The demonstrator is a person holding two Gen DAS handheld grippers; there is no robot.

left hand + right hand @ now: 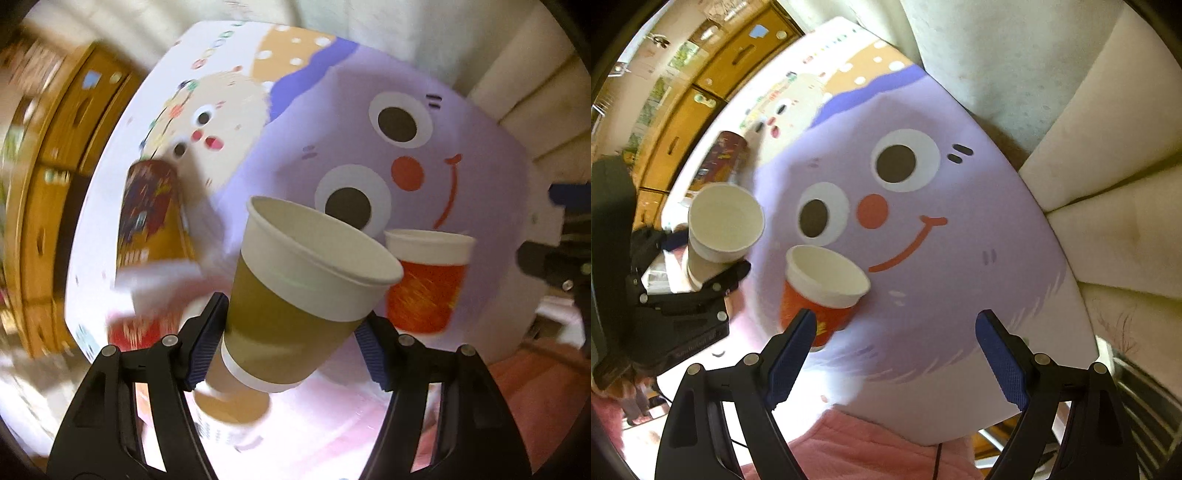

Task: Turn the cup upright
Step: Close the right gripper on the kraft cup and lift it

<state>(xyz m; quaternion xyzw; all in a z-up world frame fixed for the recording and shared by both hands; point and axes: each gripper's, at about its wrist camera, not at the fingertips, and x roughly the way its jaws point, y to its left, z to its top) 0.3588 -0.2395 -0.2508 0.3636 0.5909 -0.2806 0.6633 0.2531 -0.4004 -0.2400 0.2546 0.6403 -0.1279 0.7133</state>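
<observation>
My left gripper [291, 339] is shut on a paper cup with a brown sleeve [295, 295], held above the table with its open mouth up and tilted. The same cup [724, 225] and the left gripper [713, 280] show at the left of the right wrist view. A red-sleeved paper cup [428, 280] stands upright on the table; it also shows in the right wrist view [823, 288], just beyond the left finger. My right gripper [895, 343] is open and empty above the table's near part.
The table [960, 280] has a purple cartoon face print. A dark printed cup [151, 206] lies on its side at the left, also in the right wrist view [724, 155]. Another brown cup [229, 406] lies below my left gripper. Wooden cabinets [701, 92] and a cream sofa [1089, 147] surround the table.
</observation>
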